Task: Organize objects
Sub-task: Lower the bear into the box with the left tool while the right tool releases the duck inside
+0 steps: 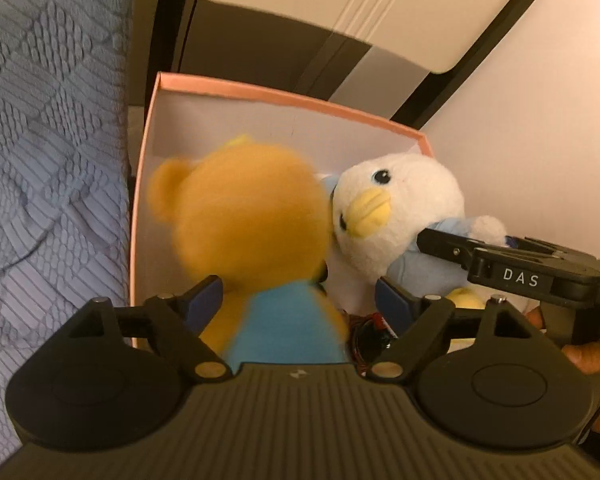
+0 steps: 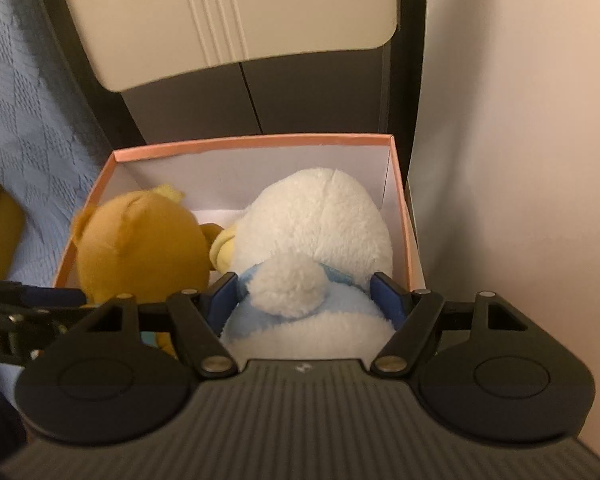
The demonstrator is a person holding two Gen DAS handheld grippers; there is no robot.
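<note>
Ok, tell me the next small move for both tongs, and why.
Probably open the right tongs off the white duck and lift both clear: duck and orange bear already sit inside the pink box, and the left tongs look loose around the bear.

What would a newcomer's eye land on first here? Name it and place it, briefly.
Two plush toys crowd a pink-rimmed box: an orange teddy bear in a blue shirt on the left and a white duck in pale blue on the right, heads touching. Each sits between a gripper's blue-padded fingers. The bear is blurred, with a gap beside the left gripper.
</note>
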